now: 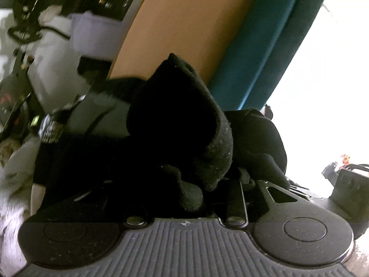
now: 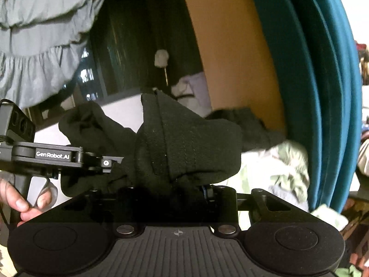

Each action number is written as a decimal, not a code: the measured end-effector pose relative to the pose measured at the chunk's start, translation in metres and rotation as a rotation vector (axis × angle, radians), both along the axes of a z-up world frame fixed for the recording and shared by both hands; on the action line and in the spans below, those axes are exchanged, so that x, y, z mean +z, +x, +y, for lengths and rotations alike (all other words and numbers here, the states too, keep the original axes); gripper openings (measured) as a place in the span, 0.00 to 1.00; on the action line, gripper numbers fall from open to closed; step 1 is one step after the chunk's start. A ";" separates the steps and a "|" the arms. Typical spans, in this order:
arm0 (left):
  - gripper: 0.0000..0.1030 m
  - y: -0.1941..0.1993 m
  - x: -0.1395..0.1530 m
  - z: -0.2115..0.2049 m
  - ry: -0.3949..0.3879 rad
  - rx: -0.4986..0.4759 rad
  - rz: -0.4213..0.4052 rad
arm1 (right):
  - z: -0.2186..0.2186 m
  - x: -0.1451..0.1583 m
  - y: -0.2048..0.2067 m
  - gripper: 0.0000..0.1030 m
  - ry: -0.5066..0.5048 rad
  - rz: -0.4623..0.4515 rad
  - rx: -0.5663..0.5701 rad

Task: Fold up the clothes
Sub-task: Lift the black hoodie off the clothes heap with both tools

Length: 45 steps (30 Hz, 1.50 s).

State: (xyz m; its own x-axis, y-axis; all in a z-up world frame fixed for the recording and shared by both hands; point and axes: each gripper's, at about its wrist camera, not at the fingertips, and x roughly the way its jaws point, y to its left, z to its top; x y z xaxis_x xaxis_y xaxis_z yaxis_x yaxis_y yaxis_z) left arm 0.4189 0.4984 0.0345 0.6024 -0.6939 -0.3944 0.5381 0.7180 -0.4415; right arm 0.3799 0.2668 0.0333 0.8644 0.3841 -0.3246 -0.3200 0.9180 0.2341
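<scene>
Up off any surface, held a black knitted garment [image 1: 184, 120] aloft between both grippers, bunched and draped over the fingers of each. Left gripper [image 1: 221, 180] smothered by the cloth in its own view, so could not tell how far apart its fingers stood; from the right wrist view, seen side-on with the "GenRobot.AI" lettering on its body, its tip [image 2: 115, 161] buried in the same black fabric [image 2: 184, 147], apparently closed on a fold, though the jaws themselves were hidden. Right gripper [image 2: 184, 184] likewise swallowed by the garment, fingers out of sight beneath a thick hanging fold; gap between them could not be judged. A person's hand [image 2: 25, 198] wrapped around the left gripper's handle, fingertips showing at the lower left. Grey gathered sleeve [image 2: 41, 34] above it. Behind the cloth, an orange-tan panel [image 2: 230, 57] next to teal curtain folds [image 2: 311, 80]. Pale green and white patterned laundry [image 2: 276, 173] lay lower right, beyond the black garment, blurred. Bright glare washed out the right side of the left wrist view
</scene>
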 end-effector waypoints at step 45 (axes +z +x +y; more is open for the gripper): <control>0.32 -0.216 0.000 -0.152 0.086 0.378 0.148 | -0.131 0.022 -0.205 0.34 -0.143 0.048 0.272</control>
